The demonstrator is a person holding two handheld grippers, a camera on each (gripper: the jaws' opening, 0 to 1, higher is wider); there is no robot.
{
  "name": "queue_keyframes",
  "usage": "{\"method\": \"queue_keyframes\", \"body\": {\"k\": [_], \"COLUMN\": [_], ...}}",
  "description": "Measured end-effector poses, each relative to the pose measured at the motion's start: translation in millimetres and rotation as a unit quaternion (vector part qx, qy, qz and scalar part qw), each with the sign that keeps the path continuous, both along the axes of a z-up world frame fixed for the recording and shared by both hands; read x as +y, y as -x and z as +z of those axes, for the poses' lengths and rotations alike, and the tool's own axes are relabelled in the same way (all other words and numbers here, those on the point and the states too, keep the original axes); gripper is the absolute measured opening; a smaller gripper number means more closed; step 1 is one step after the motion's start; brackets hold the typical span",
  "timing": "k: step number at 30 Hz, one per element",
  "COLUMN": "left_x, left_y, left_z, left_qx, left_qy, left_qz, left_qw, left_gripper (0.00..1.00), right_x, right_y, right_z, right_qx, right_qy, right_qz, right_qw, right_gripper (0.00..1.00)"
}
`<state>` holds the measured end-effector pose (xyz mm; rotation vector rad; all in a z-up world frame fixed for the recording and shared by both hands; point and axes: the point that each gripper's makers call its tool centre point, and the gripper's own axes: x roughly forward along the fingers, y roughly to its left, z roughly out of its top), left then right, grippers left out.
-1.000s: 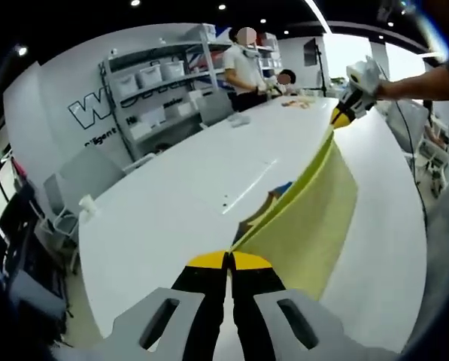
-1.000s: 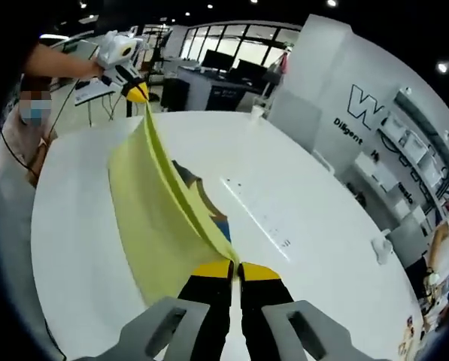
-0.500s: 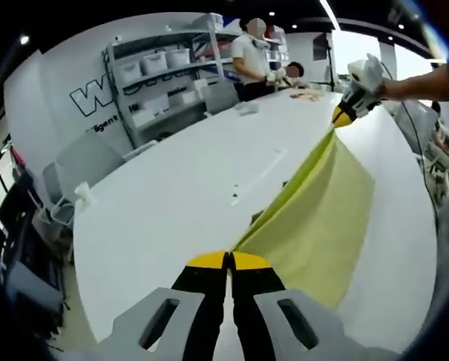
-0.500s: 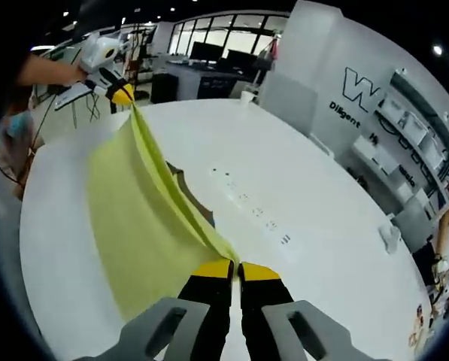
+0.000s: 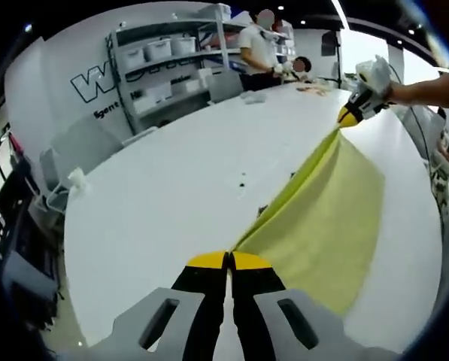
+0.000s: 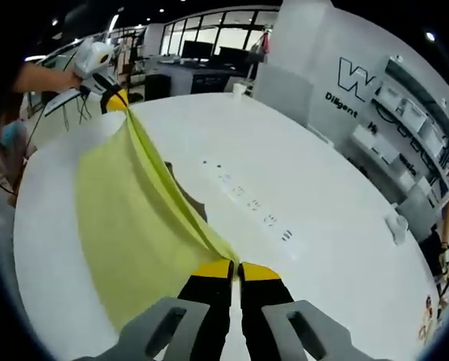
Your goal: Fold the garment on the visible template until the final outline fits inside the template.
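Left gripper view: white surface [image 5: 156, 203] carries yellow garment [image 5: 326, 218], stretched taut between both grippers, lower part draped on surface. Left gripper [image 5: 229, 261] jaws clamped on one corner; right gripper [image 6: 235, 269] jaws clamped on opposite corner.

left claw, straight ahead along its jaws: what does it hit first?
The yellow garment it already pinches: the taut edge runs on from the left claw toward the right claw at the far corner. Beyond that lies the white table. Depth is unclear.

Grey gripper [image 5: 229, 259] (black fingers [image 5: 205, 301], yellow tips)
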<state>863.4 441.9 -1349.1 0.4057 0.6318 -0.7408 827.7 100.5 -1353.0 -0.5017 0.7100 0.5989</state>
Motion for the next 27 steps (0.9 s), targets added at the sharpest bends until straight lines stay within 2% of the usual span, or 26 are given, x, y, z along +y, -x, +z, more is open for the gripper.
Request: {"method": "queue_keyframes", "body": {"k": [3, 9, 13, 16, 20, 22, 24, 27], "left_x": [1, -4, -4, -8, -10, -11, -10, -8], "left_y": [-0.3, -6.3, -8.2, -9.3, -15.3, -18.0, -18.3, -17.6], "left_z": [-9.2, -20.9, -32.4, -35.3, -32.8, -31.2, -30.7, -30.2], "left_qx": [0.01, 0.009, 0.009, -0.003, -0.042, -0.039, -0.035, -0.036], "left_qy": [-0.004, -0.012, -0.026, -0.038, -0.07, -0.057, -0.051, -0.051], "left_qz": [0.004, 0.001, 0.002, -0.013, -0.04, -0.029, -0.022, -0.021], "left_qw": [0.9999, 0.9999, 0.9996, 0.9992, 0.9958, 0.9972, 0.9978, 0.9978], "left_gripper": [0.05, 0.05, 0.06, 0.06, 0.07, 0.14, 0.2, 0.17], "right_x": [2, -1, -1, 1, 0, 2, 2, 1], "right_y": [-4, -9, -12, -14, -13, -12, -10, -6], "right_z": [-9.1, -26.9, -34.5, -37.2, -43.4, -42.9, -44.5, -47.8], "right_qx": [0.005, 0.025, 0.027, 0.024, 0.031, 0.029, 0.03, 0.033], "right_qy": [0.0, 0.001, -0.003, -0.007, -0.013, -0.03, -0.029, -0.02], "right_qz": [-0.001, -0.019, -0.028, -0.03, -0.039, -0.045, -0.044, -0.037], "right_qw": [1.0, 0.9995, 0.9992, 0.9992, 0.9987, 0.9981, 0.9982, 0.9985], "right_gripper": [0.0, 0.0, 0.0, 0.0, 0.03, 0.11, 0.13, 0.13]}}
